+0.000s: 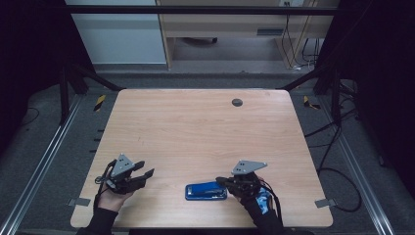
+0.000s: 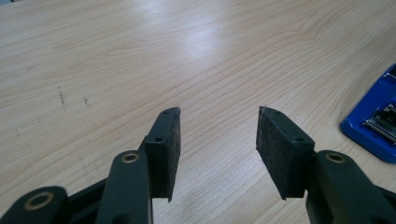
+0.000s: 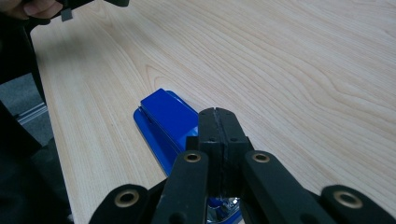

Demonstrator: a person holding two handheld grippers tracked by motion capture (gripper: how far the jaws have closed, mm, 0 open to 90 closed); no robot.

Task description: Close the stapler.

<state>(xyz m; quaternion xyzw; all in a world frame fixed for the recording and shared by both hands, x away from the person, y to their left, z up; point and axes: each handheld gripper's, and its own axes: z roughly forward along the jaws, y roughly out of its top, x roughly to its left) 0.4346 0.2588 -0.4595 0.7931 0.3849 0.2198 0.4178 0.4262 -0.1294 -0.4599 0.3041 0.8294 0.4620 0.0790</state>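
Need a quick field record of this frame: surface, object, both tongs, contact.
surface: wooden table
object: blue stapler, lying flat near the table's front edge
left tongs: open, nothing between the pads, hovering over bare wood, apart from the stapler
right tongs: shut, pads together, nothing between them, tips over the stapler's near end
contact: cannot tell whether the right tongs touch the stapler
other: dark round cap on the far side of the table

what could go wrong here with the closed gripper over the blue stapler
The right gripper, jaws shut, sits over the blue stapler near the table's front edge; a push might slide it off. The left gripper is open and apart from it, so nothing steadies the stapler if it skids or tips.
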